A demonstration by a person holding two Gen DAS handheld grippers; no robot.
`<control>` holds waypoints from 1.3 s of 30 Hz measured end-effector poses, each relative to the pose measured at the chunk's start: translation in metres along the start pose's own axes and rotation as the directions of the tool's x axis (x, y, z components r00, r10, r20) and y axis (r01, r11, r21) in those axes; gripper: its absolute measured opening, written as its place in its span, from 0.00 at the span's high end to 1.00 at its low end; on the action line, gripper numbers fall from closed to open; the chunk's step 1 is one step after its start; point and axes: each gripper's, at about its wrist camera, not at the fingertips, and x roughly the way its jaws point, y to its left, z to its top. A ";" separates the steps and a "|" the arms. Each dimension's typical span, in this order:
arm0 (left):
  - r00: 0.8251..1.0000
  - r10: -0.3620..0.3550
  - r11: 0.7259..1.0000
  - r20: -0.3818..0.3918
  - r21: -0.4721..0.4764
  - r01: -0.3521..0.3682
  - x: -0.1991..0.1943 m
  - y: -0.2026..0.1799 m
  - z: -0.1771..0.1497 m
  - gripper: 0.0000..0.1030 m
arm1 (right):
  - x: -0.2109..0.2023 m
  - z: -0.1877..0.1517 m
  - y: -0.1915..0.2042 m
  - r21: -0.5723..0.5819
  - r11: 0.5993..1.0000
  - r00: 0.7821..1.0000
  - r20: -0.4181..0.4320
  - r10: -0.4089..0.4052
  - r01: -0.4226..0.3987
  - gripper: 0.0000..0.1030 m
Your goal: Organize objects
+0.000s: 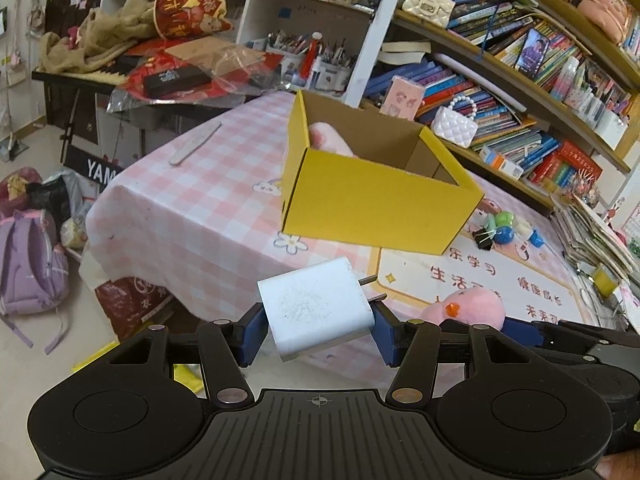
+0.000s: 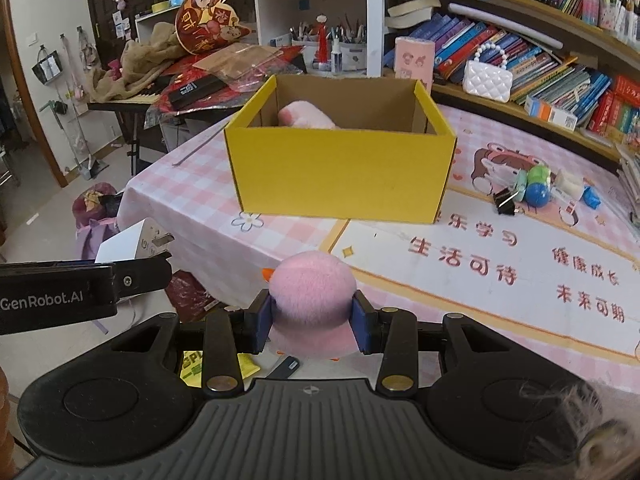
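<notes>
We see our left hand-held gripper (image 1: 320, 316) clenched around one speckled white charger (image 1: 316, 306) at lower centre; our right hand-held gripper (image 2: 313, 320) grasps one fuzzy pink plush (image 2: 313, 292); one yellow box (image 2: 340, 168) at centre holds another pink plush (image 2: 306, 117).

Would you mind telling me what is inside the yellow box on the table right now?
Inside the yellow box, a pink plush item lies against the far left corner. Only its top shows; the front wall hides the rest of it and the box floor, so other contents cannot be ruled out.
</notes>
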 end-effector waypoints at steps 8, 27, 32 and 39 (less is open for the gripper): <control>0.999 0.005 1.000 0.039 0.030 -0.006 0.008 -0.005 0.020 0.47 | 0.006 0.017 -0.004 -0.016 1.000 0.999 0.039 0.011 -0.010 0.63; 0.991 0.011 0.994 0.132 0.107 -0.025 0.089 -0.040 0.128 0.47 | 0.053 0.172 -0.058 -0.019 1.000 0.952 0.307 0.005 0.001 0.63; 0.996 0.024 0.990 0.087 0.134 -0.035 0.128 -0.051 0.143 0.47 | 0.100 0.195 -0.075 -0.026 1.000 0.971 0.239 0.000 0.006 0.63; 0.998 0.058 0.983 0.006 0.171 -0.059 0.171 -0.059 0.150 0.47 | 0.163 0.207 -0.082 -0.075 0.997 0.994 0.110 0.027 -0.019 0.63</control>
